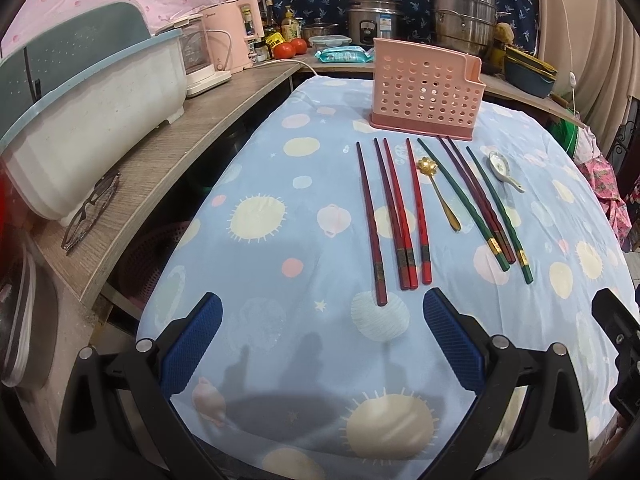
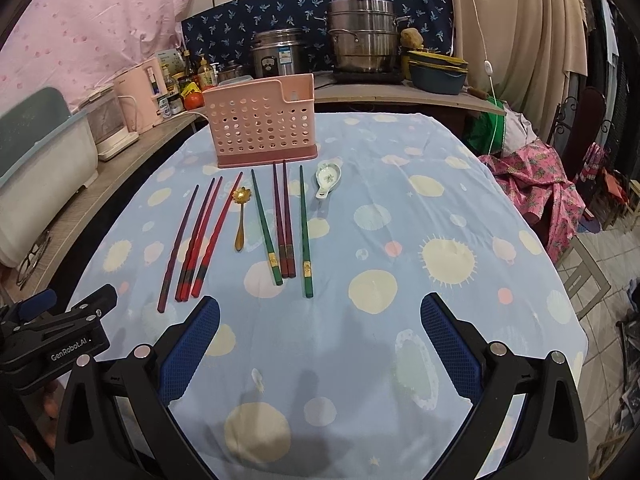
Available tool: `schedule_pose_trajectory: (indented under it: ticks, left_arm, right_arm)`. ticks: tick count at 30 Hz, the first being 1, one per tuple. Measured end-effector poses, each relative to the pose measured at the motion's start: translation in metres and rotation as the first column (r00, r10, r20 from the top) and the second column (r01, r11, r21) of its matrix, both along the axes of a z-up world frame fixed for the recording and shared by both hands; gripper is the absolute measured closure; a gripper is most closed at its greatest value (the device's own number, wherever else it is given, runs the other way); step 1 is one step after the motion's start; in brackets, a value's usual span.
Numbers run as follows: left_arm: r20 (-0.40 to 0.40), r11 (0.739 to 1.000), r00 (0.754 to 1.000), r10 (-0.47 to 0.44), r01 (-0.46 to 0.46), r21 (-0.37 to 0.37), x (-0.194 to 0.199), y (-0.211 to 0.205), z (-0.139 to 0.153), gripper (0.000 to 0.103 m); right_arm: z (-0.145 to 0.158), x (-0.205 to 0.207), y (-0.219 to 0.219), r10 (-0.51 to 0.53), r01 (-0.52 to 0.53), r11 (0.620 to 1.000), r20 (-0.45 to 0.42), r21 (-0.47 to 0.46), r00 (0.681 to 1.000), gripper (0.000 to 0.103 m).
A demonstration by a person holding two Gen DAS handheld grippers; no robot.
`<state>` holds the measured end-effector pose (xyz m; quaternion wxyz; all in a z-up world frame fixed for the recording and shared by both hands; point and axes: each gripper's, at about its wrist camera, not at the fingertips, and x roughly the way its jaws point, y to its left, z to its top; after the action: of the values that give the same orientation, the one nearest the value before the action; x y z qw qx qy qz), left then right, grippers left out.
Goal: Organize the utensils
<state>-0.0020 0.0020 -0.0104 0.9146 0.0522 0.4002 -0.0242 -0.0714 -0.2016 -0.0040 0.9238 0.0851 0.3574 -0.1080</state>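
Blue tabletop (image 2: 400,216) cloth printed with suns and planets, cluttered wooden shelf behind. Pink perforated utensil holder (image 1: 426,88) upright at far edge of cloth, nothing seen inside.

Utensils laid flat in a row just in front of holder, all untouched:
- four red chopsticks (image 1: 400,216) at left, middle two touching side by side
- gold flower-bowled spoon (image 1: 438,194) next, bowl toward holder
- green chopstick (image 1: 460,204), two dark maroon chopsticks (image 1: 478,200) together, second green chopstick (image 1: 500,212)
- white ceramic soup spoon (image 1: 502,168) at far right, near holder's right corner.

Left tongs (image 1: 322,336) spread wide, gripping nothing, hovering over near part of cloth; thick end of leftmost red chopstick lies between the blue pads (image 1: 452,340) in line of sight, not touching. Right tongs (image 2: 320,336) also spread wide, gripping nothing, above bare cloth short of the green chopsticks.

On shelf: white plastic tub (image 1: 92,120), eyeglasses (image 1: 90,210), pink kettle (image 1: 236,36), tomatoes (image 1: 290,47), steel steamer pot (image 1: 464,16).
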Motion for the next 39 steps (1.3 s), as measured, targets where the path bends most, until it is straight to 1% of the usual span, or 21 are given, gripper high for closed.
schedule_pose_trajectory:
  ticks: [16,39]
  left_arm:
    - [0.003,1.0,1.0,0.007,-0.007,0.001,-0.0071,-0.0002,0.0002,0.007]
    - [-0.003,1.0,1.0,0.009,-0.009,-0.003,-0.0075,0.0014,-0.0007,0.007]
  right_arm:
    - [-0.0019,-0.0039,-0.0004,-0.002,0.002,1.0,0.001,0.006,1.0,0.007]
    - [-0.0044,-0.0089,0.0,-0.003,0.003,1.0,-0.001,0.008,1.0,0.007]
